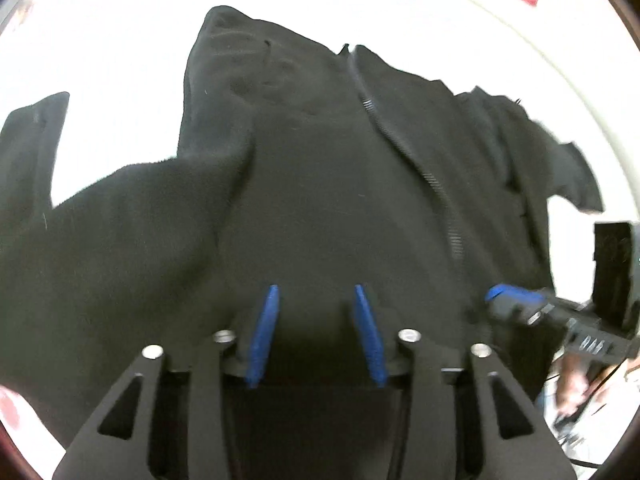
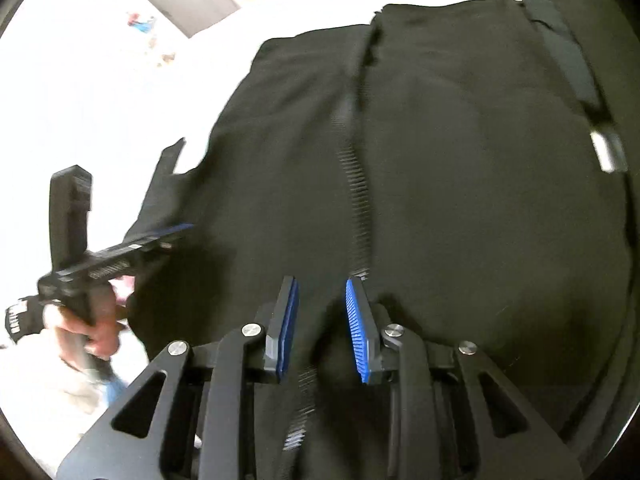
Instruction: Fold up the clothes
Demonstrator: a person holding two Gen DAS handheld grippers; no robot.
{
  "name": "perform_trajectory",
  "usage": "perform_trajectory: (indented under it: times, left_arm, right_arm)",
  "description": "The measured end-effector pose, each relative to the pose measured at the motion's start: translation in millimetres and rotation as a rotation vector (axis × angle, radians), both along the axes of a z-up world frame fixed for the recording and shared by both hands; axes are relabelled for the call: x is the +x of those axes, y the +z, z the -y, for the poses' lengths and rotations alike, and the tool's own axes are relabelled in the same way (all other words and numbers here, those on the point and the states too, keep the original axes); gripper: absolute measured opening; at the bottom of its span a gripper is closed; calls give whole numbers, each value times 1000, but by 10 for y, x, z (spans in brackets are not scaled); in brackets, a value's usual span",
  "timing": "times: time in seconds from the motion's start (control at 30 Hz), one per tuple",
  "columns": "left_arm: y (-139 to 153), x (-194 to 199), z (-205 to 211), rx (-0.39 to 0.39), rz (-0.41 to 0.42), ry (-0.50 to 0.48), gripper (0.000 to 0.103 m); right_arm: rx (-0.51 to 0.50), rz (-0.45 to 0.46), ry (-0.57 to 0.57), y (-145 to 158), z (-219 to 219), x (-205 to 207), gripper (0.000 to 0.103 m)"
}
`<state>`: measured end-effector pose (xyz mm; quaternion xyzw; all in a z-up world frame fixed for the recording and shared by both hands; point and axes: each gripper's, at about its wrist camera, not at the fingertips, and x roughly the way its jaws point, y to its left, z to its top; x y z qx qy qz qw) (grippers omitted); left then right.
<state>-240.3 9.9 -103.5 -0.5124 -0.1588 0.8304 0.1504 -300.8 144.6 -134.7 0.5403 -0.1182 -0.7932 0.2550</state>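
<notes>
Black jacket (image 1: 320, 184) edged by white table (image 1: 120, 60)

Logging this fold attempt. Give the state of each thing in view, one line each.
Black jacket: spread flat on the white surface, not yet folded.
Zipper: closed along the stretch in view.
Sleeve: lying out to the side, not folded in.
Left gripper: fingers apart, over the jacket, gripping nothing.
Right gripper: fingers apart, straddling the zipper line, gripping nothing.
White surface: under the jacket, partly covered.
</notes>
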Motion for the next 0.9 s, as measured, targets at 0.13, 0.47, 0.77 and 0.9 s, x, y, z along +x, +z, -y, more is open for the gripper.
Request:
perform_trajectory:
  times: [0.13,0.47,0.77,0.9]
  left_arm:
    - [-379,117,205,25,89,75,10]
    - [95,-15,-18,46,8,-46,34]
    - [50,-1234,-343,-91,-40,-87,34]
    - [-256,-1401,-114,-195,22,-53,26]
  right_arm:
    - [115,55,49,-274,175,195,20]
    - [26,-14,-44,194,-528,382,26]
    - [129,15,163,55,253,-855,26]
    - [140,82,109,-362,229,-1318,2]
